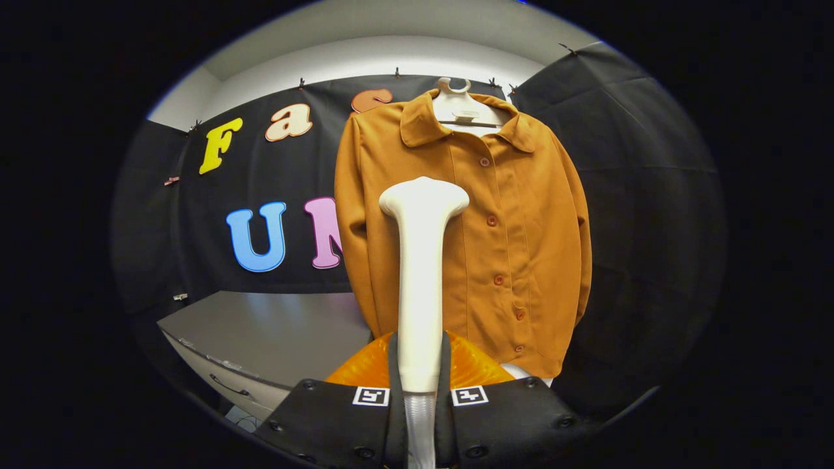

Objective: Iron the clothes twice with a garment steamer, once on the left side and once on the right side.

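Note:
A mustard-brown buttoned shirt point(495, 234) hangs on a white hanger point(459, 107) against the black cloth wall, front facing me. A white garment steamer point(420, 273) stands upright between the fingers, its handle pressed from both sides. Its wide head point(423, 198) overlaps the shirt's left half in view, at about mid-chest height; whether it touches the fabric I cannot tell. My gripper point(420, 371) is shut on the steamer's handle.
A grey cabinet top point(273, 332) with a drawer front point(228, 384) stands to the left, below the shirt's hem. The black cloth wall point(638, 215) wraps around to the right of the shirt. A white ceiling band runs above.

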### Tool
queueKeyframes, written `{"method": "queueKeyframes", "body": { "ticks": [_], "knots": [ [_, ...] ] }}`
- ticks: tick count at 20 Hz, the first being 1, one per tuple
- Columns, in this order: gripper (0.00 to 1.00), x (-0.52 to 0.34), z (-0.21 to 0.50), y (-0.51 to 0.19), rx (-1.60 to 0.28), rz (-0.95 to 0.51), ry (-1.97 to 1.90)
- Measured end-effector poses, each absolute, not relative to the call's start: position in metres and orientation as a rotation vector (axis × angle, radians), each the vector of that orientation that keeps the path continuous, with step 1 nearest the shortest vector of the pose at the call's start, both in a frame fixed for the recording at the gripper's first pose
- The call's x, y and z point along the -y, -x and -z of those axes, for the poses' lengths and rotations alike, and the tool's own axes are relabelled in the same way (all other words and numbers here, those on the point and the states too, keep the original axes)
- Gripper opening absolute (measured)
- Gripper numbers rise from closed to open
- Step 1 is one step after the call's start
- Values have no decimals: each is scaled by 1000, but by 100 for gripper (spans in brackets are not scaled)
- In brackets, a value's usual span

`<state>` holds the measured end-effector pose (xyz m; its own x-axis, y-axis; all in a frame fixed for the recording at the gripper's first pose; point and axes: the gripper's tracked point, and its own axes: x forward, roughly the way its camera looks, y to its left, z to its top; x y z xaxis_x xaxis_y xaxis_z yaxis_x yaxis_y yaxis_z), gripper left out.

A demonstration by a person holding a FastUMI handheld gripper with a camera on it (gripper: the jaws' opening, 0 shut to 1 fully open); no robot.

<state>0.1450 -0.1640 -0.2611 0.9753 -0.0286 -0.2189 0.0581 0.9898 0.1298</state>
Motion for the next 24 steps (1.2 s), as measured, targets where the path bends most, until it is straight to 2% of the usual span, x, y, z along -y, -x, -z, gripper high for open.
{"method": "queueKeyframes", "body": {
  "ticks": [14,19,24],
  "knots": [
    [20,163,347,-106,-425,68,-160],
    [20,159,356,-84,-461,50,-188],
    [20,157,333,-60,-430,35,-187]
  ]
}}
